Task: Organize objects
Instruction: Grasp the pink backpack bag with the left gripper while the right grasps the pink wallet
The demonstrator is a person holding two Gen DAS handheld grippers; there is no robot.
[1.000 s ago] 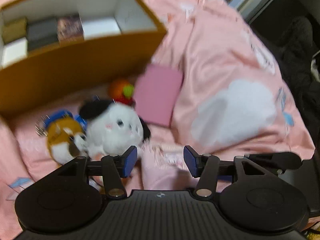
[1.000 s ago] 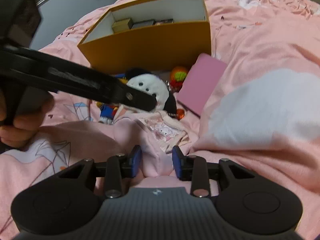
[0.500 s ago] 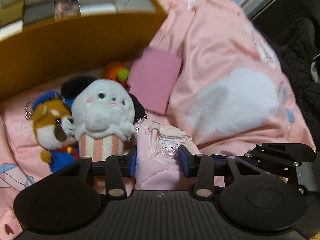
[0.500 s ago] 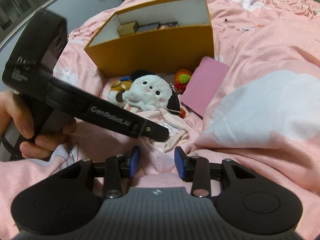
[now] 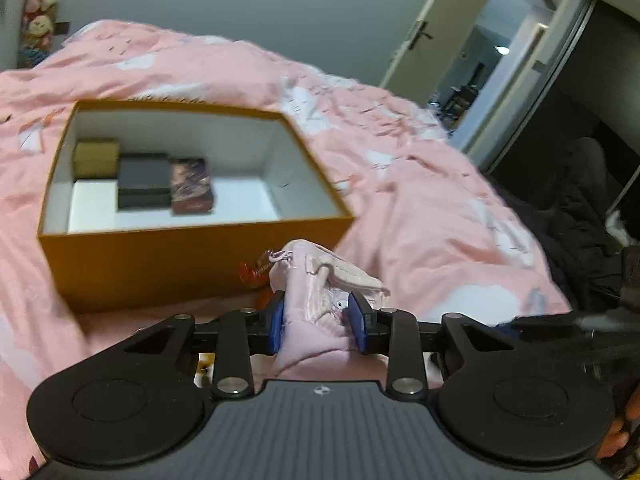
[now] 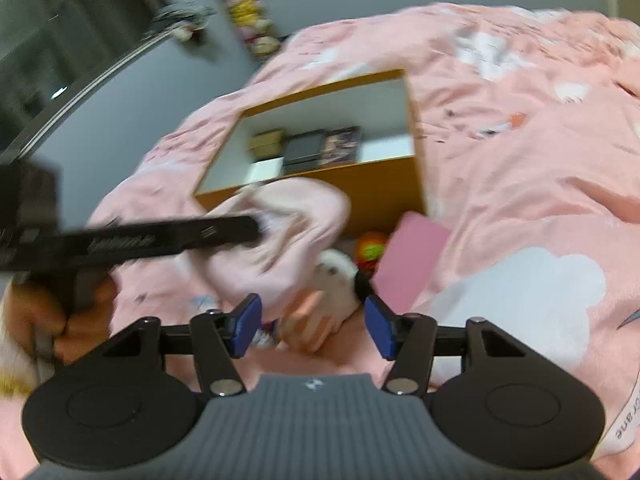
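My left gripper (image 5: 318,324) is shut on a soft pink pouch (image 5: 316,292) and holds it up in front of the open orange box (image 5: 168,264). The pouch also shows in the right wrist view (image 6: 288,236), hanging from the left gripper's arm. The box (image 6: 384,184) holds several small boxes (image 5: 160,178) at its left end. My right gripper (image 6: 312,324) is open and empty, above a white plush toy (image 6: 336,284) on the bed.
A pink flat case (image 6: 412,256) and an orange-green ball toy (image 6: 370,246) lie beside the box on the pink duvet (image 5: 420,208). A door (image 5: 460,64) and dark clothes (image 5: 580,216) are to the right of the bed.
My left gripper closed on the pink pouch and lifted it toward the box. My right gripper let go of the pouch, opened and pulled back.
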